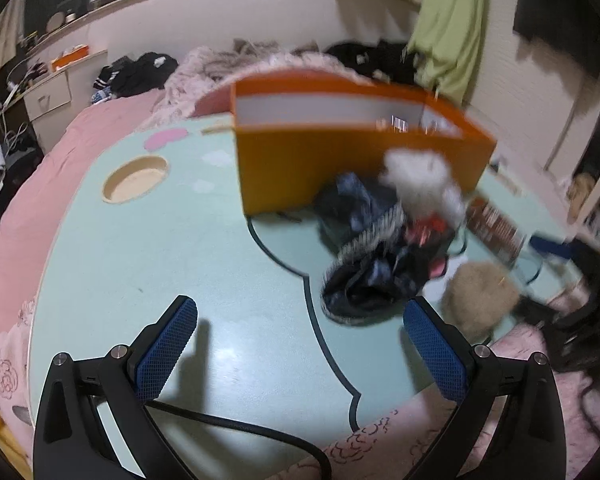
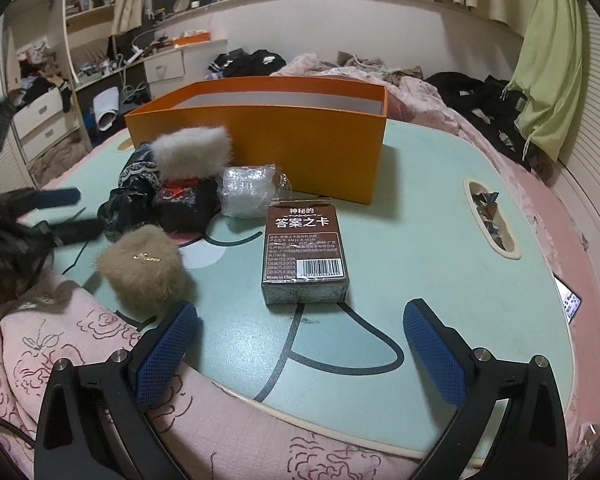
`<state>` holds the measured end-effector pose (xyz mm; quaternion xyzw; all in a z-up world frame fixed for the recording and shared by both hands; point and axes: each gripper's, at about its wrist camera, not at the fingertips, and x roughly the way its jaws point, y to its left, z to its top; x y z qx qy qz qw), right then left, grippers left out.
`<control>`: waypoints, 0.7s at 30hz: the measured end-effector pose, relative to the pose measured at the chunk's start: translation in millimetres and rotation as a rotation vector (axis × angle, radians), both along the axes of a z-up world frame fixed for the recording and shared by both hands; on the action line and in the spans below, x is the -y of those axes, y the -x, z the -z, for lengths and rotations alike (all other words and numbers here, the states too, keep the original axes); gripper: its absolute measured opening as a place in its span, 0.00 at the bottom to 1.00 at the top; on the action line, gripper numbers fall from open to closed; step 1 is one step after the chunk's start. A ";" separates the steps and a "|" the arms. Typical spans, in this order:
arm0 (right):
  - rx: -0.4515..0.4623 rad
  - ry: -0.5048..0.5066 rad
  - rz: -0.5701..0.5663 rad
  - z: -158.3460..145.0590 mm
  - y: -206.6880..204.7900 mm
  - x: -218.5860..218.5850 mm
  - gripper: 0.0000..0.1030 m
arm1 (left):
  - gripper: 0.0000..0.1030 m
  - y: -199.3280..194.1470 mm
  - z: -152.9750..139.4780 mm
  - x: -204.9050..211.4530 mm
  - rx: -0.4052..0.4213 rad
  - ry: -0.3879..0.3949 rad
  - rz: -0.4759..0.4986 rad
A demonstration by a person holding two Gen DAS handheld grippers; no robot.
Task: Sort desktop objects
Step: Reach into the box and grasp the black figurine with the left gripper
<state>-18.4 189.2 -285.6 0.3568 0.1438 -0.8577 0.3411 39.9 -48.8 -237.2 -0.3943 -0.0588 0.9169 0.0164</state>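
Resting on a pink bed (image 2: 540,184), the mint table (image 2: 420,240) sits beneath both grippers' spread, empty jaws.

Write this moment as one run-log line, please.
left claw: open, empty | right claw: open, empty | brown card box: on table, ahead | orange box: behind

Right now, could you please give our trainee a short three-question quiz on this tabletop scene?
1. True or false: the brown card box already lies inside the orange box.
2. Which fluffy thing lies nearer the right gripper: A) the grey pouch, B) the tan pouch?
3. Fill in: the right gripper's jaws stand ____, with nothing between them.

Key: 1 false, it lies on the mint table in front of it; 2 B; 3 open.
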 end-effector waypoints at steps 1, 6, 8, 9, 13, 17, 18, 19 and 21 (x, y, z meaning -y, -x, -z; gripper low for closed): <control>0.000 0.001 0.000 -0.3 -1.4 0.3 1.00 | 0.99 -0.7 -5.2 2.0 -0.015 -0.008 -0.001; -0.001 0.002 0.000 -0.4 -1.8 0.0 1.00 | 0.86 22.9 -57.7 -4.8 -0.132 0.068 0.062; -0.001 0.002 -0.001 -0.2 -1.9 -0.4 1.00 | 0.82 42.0 -72.8 -13.8 -0.154 0.091 0.118; -0.001 0.003 0.000 -0.3 -2.1 -0.3 1.00 | 0.77 57.1 -80.6 -21.2 -0.156 0.108 0.157; -0.001 0.003 0.000 -1.9 -3.0 0.9 1.00 | 0.57 122.3 -90.7 -52.5 -0.067 0.176 0.289; -0.002 0.005 0.000 -1.9 -3.2 0.8 1.00 | 0.57 180.8 -75.0 -78.6 0.090 0.228 0.392; -0.002 0.005 0.000 -1.9 -3.4 1.2 1.00 | 0.57 192.3 -69.7 -83.4 0.118 0.233 0.411; -0.002 0.004 0.000 -2.1 -3.6 1.7 1.00 | 0.57 200.4 -63.4 -88.6 0.141 0.240 0.429; -0.002 0.006 0.000 -1.9 -3.8 1.5 1.00 | 0.57 214.5 -49.5 -98.2 0.181 0.267 0.453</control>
